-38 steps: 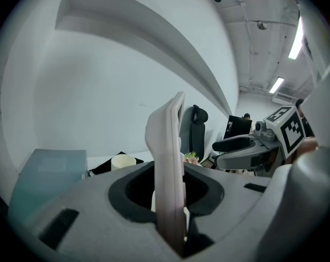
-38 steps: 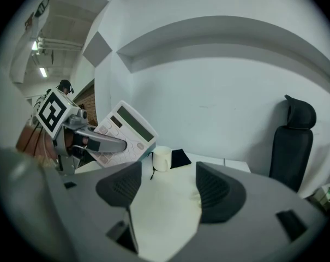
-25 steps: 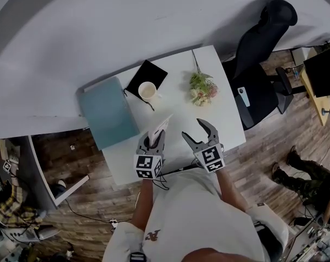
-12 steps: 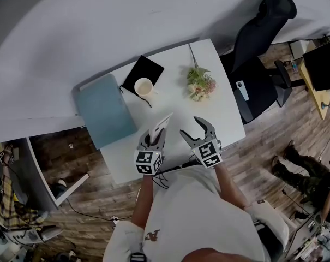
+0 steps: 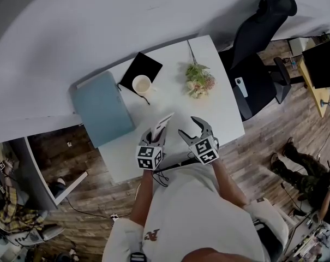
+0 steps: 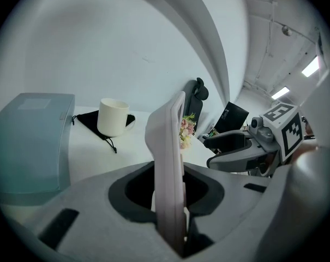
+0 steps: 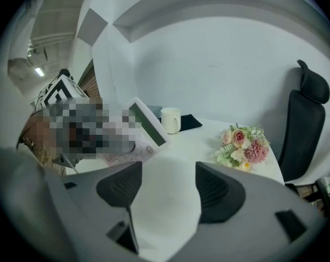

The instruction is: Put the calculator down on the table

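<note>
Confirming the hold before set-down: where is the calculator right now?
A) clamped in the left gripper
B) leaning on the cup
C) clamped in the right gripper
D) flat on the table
A: the left gripper is shut on the calculator, which stands on edge between its jaws; the right gripper is open and empty.

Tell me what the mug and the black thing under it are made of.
The mug looks like glazed ceramic, though that is a guess: cream, smooth, thick-rimmed. The black pouch under it seems to be matte cloth: it lies flat and limp, with a drawstring cord trailing out.
</note>
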The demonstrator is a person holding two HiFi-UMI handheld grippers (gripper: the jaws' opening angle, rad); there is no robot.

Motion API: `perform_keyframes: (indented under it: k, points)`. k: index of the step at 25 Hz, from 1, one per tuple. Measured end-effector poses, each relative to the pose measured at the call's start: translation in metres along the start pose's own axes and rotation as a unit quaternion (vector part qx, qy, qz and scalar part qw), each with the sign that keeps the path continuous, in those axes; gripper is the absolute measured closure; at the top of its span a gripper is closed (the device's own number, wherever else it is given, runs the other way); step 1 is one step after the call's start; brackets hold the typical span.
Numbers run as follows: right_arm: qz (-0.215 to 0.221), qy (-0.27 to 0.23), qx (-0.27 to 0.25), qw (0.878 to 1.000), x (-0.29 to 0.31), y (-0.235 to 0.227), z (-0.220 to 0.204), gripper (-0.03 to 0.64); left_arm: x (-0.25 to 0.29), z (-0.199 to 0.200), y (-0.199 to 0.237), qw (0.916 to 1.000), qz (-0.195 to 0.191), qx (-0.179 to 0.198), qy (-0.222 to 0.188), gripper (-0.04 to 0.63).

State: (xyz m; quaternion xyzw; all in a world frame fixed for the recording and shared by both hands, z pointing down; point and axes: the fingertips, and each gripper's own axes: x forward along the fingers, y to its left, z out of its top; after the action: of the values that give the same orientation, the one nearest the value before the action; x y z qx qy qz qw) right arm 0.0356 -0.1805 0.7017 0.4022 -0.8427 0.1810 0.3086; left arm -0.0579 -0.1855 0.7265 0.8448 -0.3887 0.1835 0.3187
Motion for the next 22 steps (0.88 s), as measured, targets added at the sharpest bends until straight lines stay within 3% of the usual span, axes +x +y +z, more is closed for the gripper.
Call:
perform_keyframes:
  k: [10, 22]
  points:
    - [0.010, 0.040, -0.014, 0.999, 0.011, 0.006, -0.022, 0.307, 0.015, -0.024, 0.003, 0.9993, -0.010, -0.019, 0.029, 0.495]
    - [0.015, 0.048, -0.015, 0.999, 0.016, 0.007, -0.027, 0.308, 0.030, -0.040, 0.002, 0.9972, -0.027, -0.046, 0.051, 0.495]
